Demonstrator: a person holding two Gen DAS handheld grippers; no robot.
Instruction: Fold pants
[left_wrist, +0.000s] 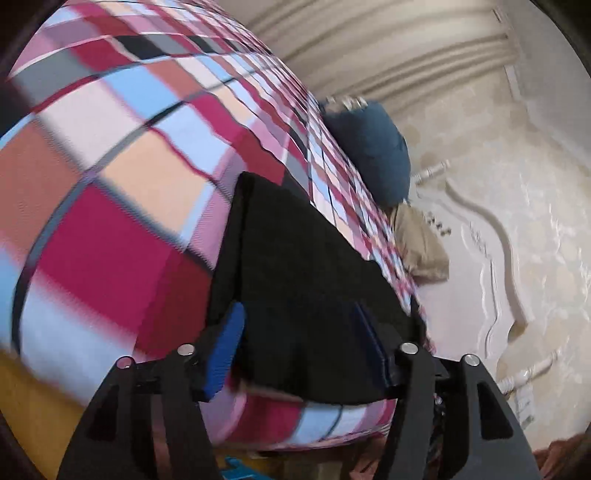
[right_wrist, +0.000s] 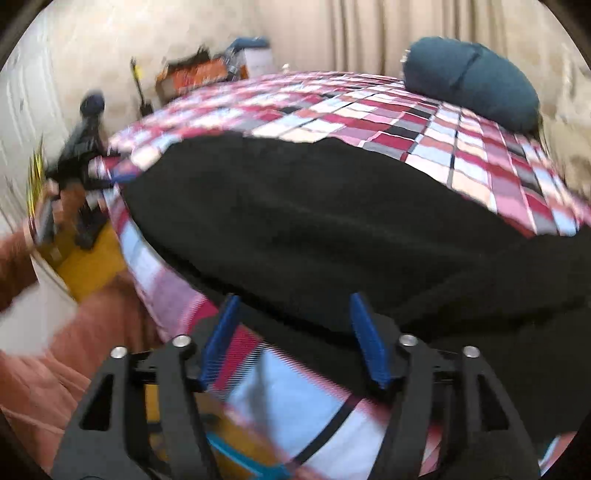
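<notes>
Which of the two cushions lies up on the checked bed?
The dark blue cushion lies on the checked bed; the beige one sits lower, beside the bed's edge.

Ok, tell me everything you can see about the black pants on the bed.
The black pants are a plain, matte, soft-looking fabric; no seams, pockets or waistband can be made out. They lie spread across the near part of the plaid bedsheet, resting flat with gentle ripples, and one part runs off the right of the right wrist view. In the left wrist view a flat panel with a straight edge reaches between the open left gripper pads. The right gripper is also open at their near edge.
</notes>
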